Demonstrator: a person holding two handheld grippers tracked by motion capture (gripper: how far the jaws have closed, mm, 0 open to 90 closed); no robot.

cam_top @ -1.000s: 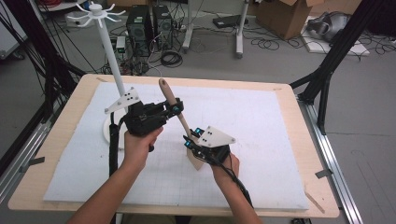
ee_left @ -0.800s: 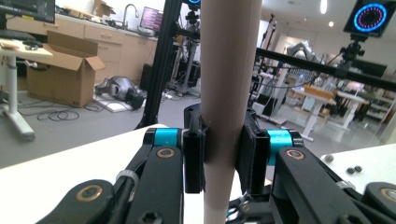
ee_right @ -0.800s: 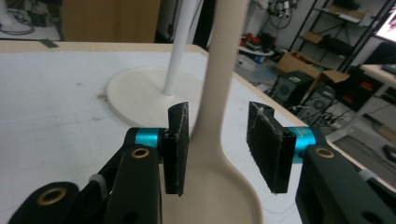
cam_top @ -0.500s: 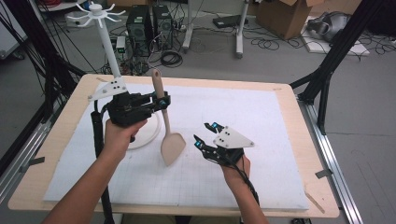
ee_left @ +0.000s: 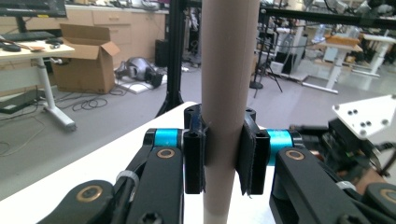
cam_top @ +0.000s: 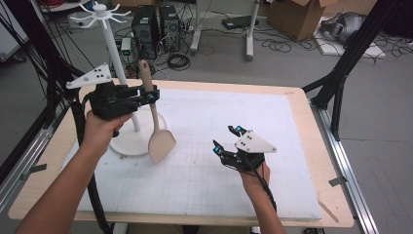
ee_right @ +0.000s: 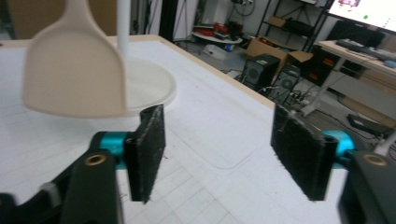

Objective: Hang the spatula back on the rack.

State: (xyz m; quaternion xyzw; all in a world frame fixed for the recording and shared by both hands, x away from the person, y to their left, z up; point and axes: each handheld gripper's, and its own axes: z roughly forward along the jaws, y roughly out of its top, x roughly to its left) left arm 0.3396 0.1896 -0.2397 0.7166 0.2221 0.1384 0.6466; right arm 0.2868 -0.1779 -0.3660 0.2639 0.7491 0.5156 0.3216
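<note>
A beige wooden spatula (cam_top: 157,126) hangs blade-down above the white mat, beside the white utensil stand (cam_top: 117,63). My left gripper (cam_top: 150,96) is shut on its handle (ee_left: 223,107), which runs upright between the black pads in the left gripper view. The blade (ee_right: 74,70) shows at the upper left of the right gripper view, in front of the stand's round base (ee_right: 149,88). My right gripper (cam_top: 226,138) stands open over the mat's middle, nothing between its pads (ee_right: 299,156).
The stand's round base (cam_top: 127,141) rests on the mat (cam_top: 204,122) at the left, its pole topped by hooks (cam_top: 97,12). The wooden table's edge (cam_top: 311,122) runs at the right. Black frame legs, cables and boxes lie on the floor beyond.
My left gripper has carried the spatula left and up, turning it upright next to the stand's pole. My right gripper let go of the blade and now stays open to the right.
</note>
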